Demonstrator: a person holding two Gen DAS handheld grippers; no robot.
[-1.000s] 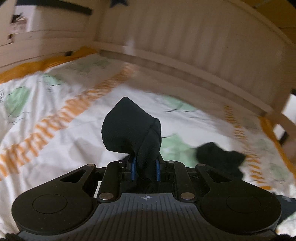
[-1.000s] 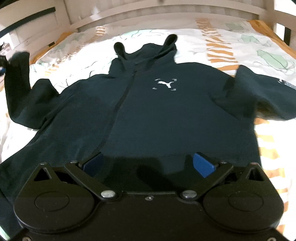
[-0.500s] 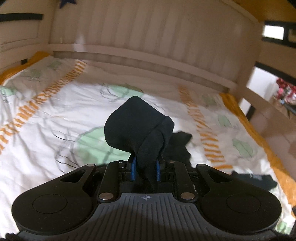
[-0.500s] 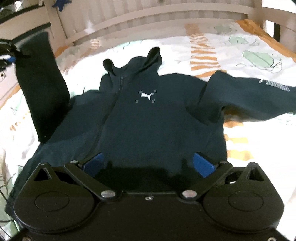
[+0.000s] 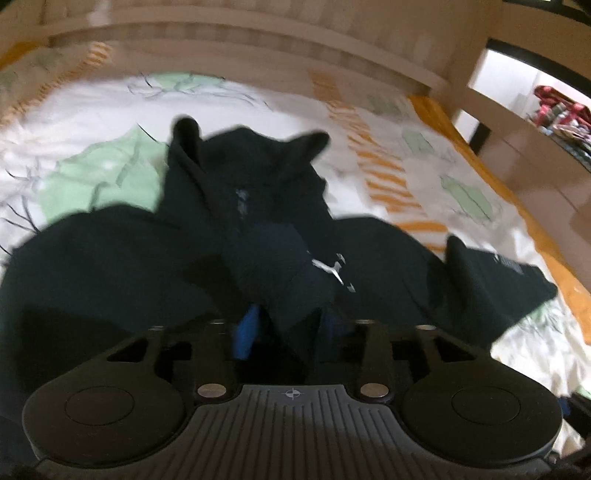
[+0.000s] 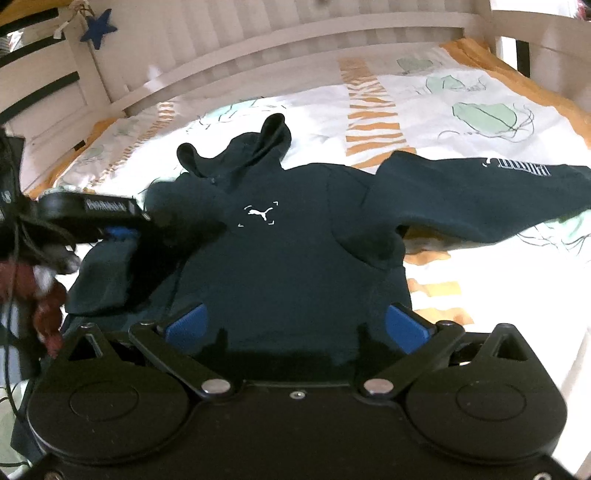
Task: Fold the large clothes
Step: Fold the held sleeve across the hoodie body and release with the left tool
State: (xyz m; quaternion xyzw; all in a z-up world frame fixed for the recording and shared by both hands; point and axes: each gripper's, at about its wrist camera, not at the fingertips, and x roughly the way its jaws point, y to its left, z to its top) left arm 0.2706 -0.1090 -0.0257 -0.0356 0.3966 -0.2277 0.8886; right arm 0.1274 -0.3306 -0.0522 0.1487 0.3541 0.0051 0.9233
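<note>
- At the far left of the right wrist view, a white slatted bed frame curves round the head of the bed, with a blue star ornament hanging on it.
- Under everything lies a white bedsheet printed with green leaf shapes and orange stripes, edged in orange.
- The dark hoodie lies front-up on the bedsheet, hood toward the bed frame, with a small white leaping-cat logo on the chest.
- At the left, the left gripper comes in over the hoodie's side with its blue pads closed on the cuff of the left-hand sleeve, which hangs below it over the body.
- A reddish-brown, blurred object sits at the left edge beside that gripper; what it is cannot be told.
- In the left wrist view the same left gripper has its fingers drawn close together, nipping a bunched wad of sleeve fabric that stands up between them and hides part of the logo.
- The right gripper hovers low over the hoodie's hem with its blue-tipped fingers spread wide; nothing lies between them, and whether they touch the cloth cannot be told.
- To the right, the other sleeve stretches flat across the bedsheet, white lettering near its cuff.
- In the left wrist view, red patterned items show past the bed frame at far right.
</note>
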